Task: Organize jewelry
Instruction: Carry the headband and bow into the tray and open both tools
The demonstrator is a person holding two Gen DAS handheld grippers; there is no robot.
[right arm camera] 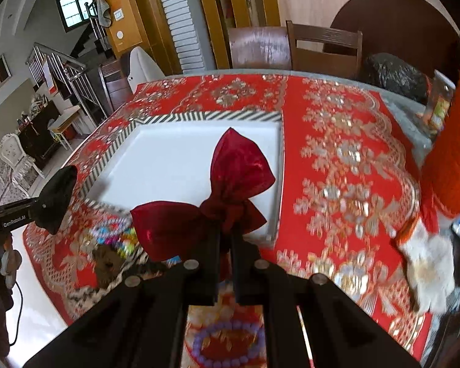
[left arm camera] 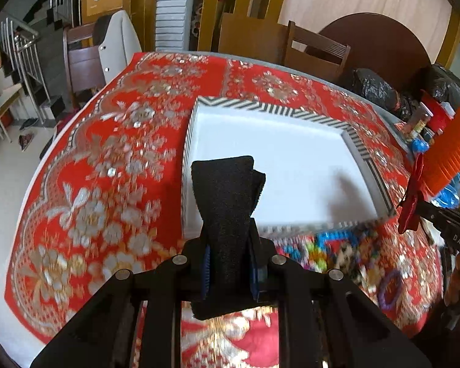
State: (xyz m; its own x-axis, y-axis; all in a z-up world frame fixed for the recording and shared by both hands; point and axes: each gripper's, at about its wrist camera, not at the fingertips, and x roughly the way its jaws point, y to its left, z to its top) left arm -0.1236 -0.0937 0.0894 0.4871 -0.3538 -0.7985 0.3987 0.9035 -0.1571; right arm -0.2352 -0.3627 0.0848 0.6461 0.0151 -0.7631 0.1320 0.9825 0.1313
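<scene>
A white tray [left arm camera: 291, 113] with a black-and-white striped rim lies on the red patterned tablecloth; it also shows in the right wrist view [right arm camera: 156, 162]. My right gripper [right arm camera: 227, 230] is shut on the knot of a dark red bow [right arm camera: 239, 168] and holds it over the tray's near right part. The bow also shows at the right edge of the left wrist view [left arm camera: 409, 205]. My left gripper [left arm camera: 230, 178] is shut and empty, its black padded fingers over the tray's near left part. A purple bead bracelet [right arm camera: 227, 346] lies under the right gripper; it also shows in the left wrist view [left arm camera: 389, 288].
A blurred pile of colourful bead jewelry [left arm camera: 316, 251] lies just in front of the tray's near rim; it also shows in the right wrist view [right arm camera: 116, 239]. Black bags [left arm camera: 374, 86] and bottles sit at the table's far right. Wooden chairs [right arm camera: 325, 49] stand behind the table.
</scene>
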